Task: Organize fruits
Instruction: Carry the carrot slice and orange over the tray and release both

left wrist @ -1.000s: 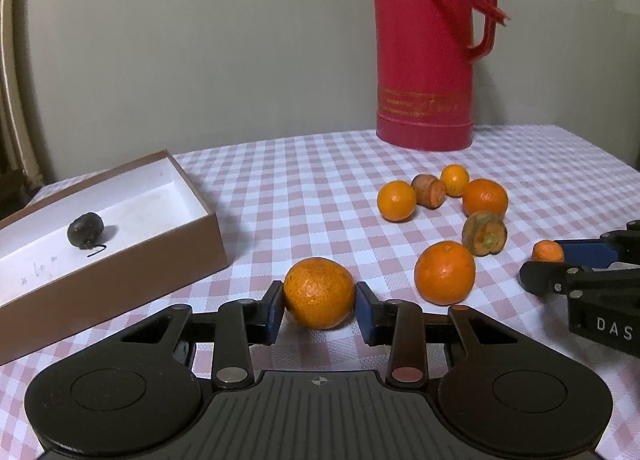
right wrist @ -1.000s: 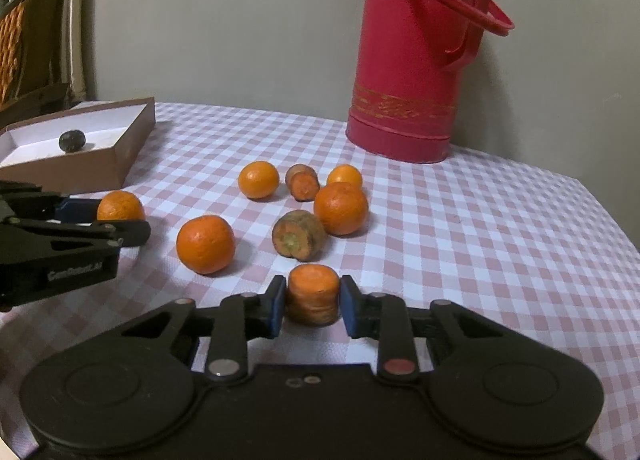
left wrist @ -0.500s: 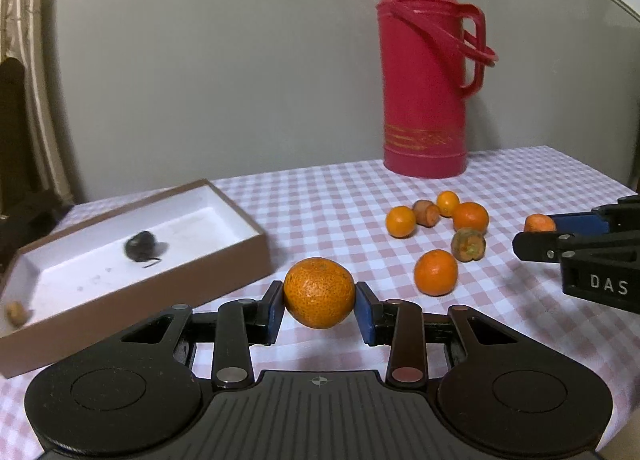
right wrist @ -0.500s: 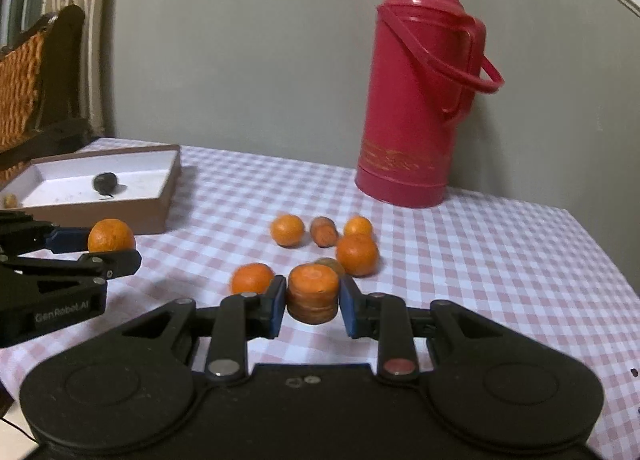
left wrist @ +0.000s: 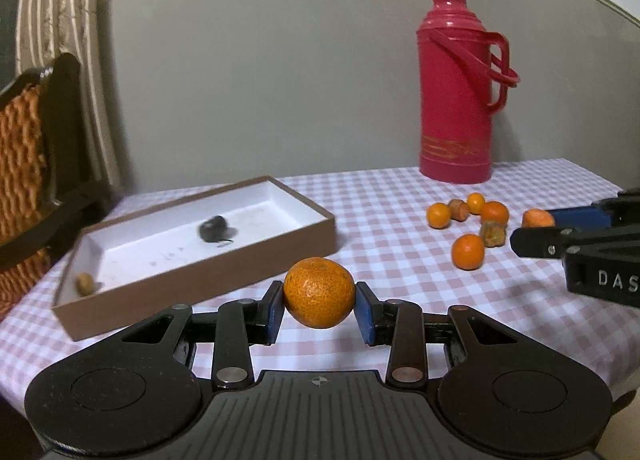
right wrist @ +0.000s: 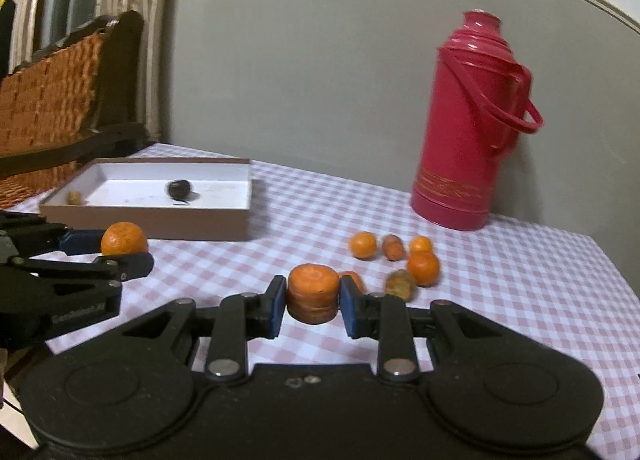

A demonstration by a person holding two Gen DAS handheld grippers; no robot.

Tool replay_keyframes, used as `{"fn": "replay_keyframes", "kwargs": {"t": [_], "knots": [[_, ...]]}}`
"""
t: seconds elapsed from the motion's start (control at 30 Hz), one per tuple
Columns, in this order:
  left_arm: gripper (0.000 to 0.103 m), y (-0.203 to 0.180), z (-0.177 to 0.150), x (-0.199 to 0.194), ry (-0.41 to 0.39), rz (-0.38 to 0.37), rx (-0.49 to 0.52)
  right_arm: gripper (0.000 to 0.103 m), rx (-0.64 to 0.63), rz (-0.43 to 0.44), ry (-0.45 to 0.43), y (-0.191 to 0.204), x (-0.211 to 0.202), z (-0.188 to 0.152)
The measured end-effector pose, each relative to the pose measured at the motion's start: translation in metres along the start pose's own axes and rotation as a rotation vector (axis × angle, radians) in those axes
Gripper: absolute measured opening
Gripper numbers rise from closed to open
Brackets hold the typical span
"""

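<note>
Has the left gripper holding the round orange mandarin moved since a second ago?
Yes. The left gripper with the mandarin has lifted and pulled back: the brown cardboard box and red thermos now look farther away.

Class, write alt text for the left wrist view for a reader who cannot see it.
The left tongs grip a mandarin above a pink checked tablecloth. Behind them to the left sits an open brown box holding a dark fruit. To the right lie loose oranges, a red thermos, and the right tongs holding a carrot piece.

Left gripper [left wrist: 319, 310] and right gripper [right wrist: 313, 306] are both clamped shut, angled slightly downward.
</note>
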State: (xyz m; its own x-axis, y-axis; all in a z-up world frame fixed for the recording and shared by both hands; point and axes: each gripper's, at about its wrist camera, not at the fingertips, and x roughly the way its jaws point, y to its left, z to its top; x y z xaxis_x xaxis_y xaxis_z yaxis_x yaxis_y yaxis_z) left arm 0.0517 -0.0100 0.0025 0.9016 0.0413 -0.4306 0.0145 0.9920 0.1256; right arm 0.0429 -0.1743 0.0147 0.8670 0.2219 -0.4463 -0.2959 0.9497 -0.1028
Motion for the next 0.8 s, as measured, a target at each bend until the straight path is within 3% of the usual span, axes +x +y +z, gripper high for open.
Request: {"fn": "replay_keyframes", "kwargs": {"t": [0.8], "knots": [[0.038, 0.131, -0.006, -0.024, -0.048, 0.233, -0.16, 0.02, -0.13, 0.23, -0.094, 0.107, 0.021, 0.044]]}}
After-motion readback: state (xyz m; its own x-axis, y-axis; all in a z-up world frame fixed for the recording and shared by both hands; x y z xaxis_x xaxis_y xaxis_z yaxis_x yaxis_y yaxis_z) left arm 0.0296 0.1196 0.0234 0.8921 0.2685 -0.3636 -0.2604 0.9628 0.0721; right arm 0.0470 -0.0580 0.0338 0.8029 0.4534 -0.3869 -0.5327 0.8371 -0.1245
